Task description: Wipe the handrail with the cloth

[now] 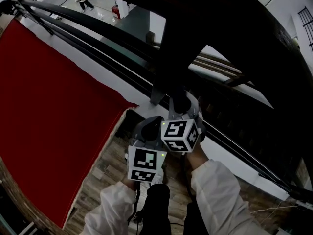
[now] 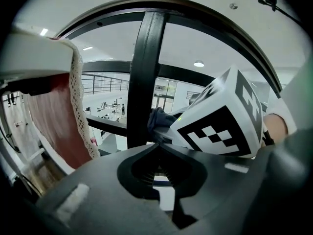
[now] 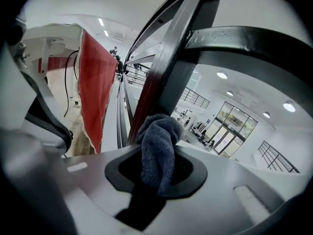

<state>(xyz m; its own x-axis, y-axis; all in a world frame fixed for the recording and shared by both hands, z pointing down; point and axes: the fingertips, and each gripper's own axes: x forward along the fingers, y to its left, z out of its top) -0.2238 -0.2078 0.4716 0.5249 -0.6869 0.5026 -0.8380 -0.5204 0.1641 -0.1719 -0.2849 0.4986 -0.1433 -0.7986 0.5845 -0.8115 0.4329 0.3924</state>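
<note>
Status, as I read it from the feeds:

1. Grippers: two. Both are raised side by side to the railing, right ahead of left in the head view.
2. Left gripper [image 2: 156, 145]: jaws clenched tip to tip, with nothing between them. It points at the post [image 2: 144, 77], which stands straight ahead of its camera.
3. Right gripper [image 3: 159, 153]: jaws clamped on the cloth [image 3: 159, 131].
4. Cloth: one, dark blue-grey terry. It runs through the right jaws, and its bunched end stands up past the tips. From the left gripper view it sits just beside the post, on the post's right edge. I cannot confirm contact.
5. Handrail [image 1: 234, 23]: one broad, dark, curved band crossing the top of the head view. The cloth is below it, at the post, not on the rail top.
6. Post: I count one dark upright near the grippers. It joins the handrail overhead.
7. Marker cubes: two, one per gripper. The right cube [image 1: 180, 135] sits above the left cube [image 1: 144, 164] in the head view, and the two are close together.
8. Sleeves: two, both white, one behind each gripper: right [image 1: 220, 190] and left [image 1: 110, 204].
9. Red sheet [image 1: 54, 111]: one, hanging on the left of the grippers. Its edge carries white lace trim.
10. Floor [image 1: 105, 170]: wood planks under the grippers.
</note>
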